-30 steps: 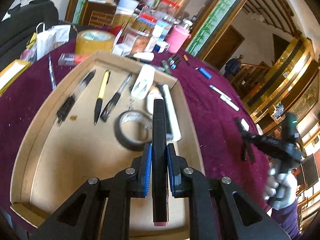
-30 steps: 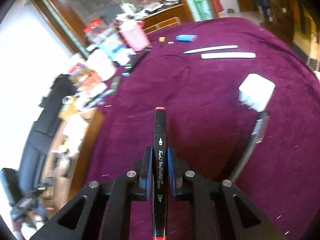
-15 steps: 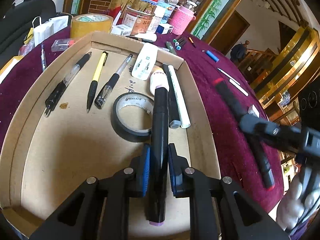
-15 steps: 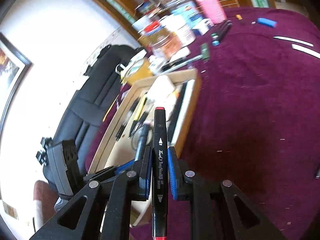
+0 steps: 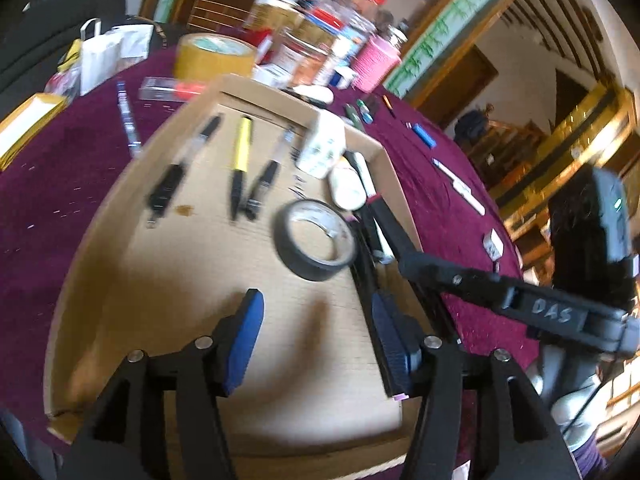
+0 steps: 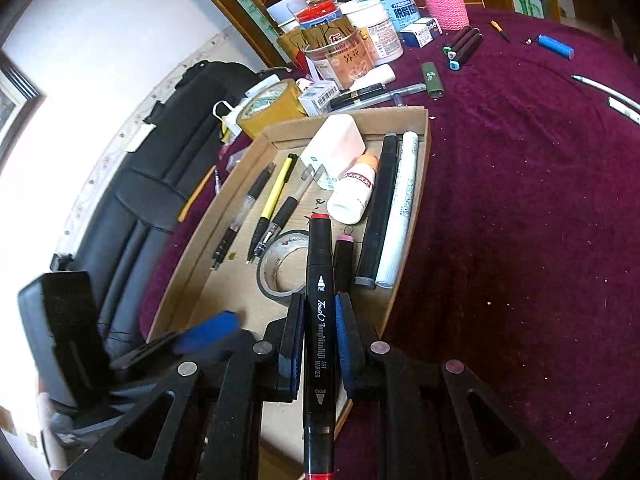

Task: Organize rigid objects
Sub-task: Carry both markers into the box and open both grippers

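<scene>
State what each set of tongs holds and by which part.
The right tongs clamp a red-capped black art marker around mid-barrel, over the cardboard tray. The left tongs are open and hold nothing.

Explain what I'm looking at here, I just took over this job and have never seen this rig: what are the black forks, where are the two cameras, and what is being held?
No robot arm: a person holds a hand-held gripper in each hand, with a fisheye camera on each that looks forward along its two fingers. The black forks at the bottom of each picture are those fingers, with blue pads.

Left wrist view: the left hand-held gripper is open and holds nothing. Below it lies a cardboard tray on a purple tablecloth.

Right wrist view: the right hand-held gripper is shut on a black marker with a red cap, over the tray's near end.

In the tray: three pens, a tape roll, a white charger, a small white bottle and several markers. More markers, jars and a brown tape roll lie outside it.
</scene>
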`<state>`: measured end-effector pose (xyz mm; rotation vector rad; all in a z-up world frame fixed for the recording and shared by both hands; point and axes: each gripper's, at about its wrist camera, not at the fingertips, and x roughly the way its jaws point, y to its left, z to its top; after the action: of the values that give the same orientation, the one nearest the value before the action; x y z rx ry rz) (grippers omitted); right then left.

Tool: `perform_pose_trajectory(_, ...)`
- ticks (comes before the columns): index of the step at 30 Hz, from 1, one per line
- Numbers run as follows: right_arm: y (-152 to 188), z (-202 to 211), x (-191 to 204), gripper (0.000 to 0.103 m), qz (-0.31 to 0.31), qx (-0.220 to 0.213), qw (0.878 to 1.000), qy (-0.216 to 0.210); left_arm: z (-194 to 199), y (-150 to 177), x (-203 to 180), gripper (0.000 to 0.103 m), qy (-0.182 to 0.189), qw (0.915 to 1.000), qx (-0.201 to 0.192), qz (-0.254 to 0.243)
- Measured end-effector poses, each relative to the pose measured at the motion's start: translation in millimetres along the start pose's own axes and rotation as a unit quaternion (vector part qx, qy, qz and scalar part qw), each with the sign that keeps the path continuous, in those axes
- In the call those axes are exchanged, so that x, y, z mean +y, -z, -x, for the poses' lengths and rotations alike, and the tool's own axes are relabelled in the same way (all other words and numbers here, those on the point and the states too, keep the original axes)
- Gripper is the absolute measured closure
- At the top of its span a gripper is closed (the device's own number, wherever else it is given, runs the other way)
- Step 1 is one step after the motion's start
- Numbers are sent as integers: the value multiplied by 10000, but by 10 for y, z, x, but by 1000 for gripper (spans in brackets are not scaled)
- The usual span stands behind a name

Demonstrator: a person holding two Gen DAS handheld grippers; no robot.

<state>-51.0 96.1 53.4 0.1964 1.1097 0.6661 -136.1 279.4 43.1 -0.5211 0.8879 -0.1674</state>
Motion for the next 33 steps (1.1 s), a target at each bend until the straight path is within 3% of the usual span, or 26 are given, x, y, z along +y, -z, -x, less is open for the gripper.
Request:
perform_pose_trajectory(8,22,-171,22,84,-170,197,9997,-4,200,-27,185,41,246,9986,-363,294)
perform_pose_trajectory(12,17,-165,-6,69,-290,98,9995,15,241,-49,214,37,320,9977,-463,372)
perform_pose_trajectory(15,-7,-114,42,67,-117,-121,9994,310,258,-57,234,36,332,9974,-514,388)
perform_pose_trajectory(18,-19,-59,146,57,277,-369,9949,899,267,-61,238,36,353,9972,-540,387)
perform_pose_trajectory(27,-96,-32,101,54,-7,-357,9993,94,347,-70,276,36,505,9951,-693,498)
perform_pose_trajectory(33,-119,42,42,54,-57,-514,9986,133,388,-76,256,34,480,9951,-735,446)
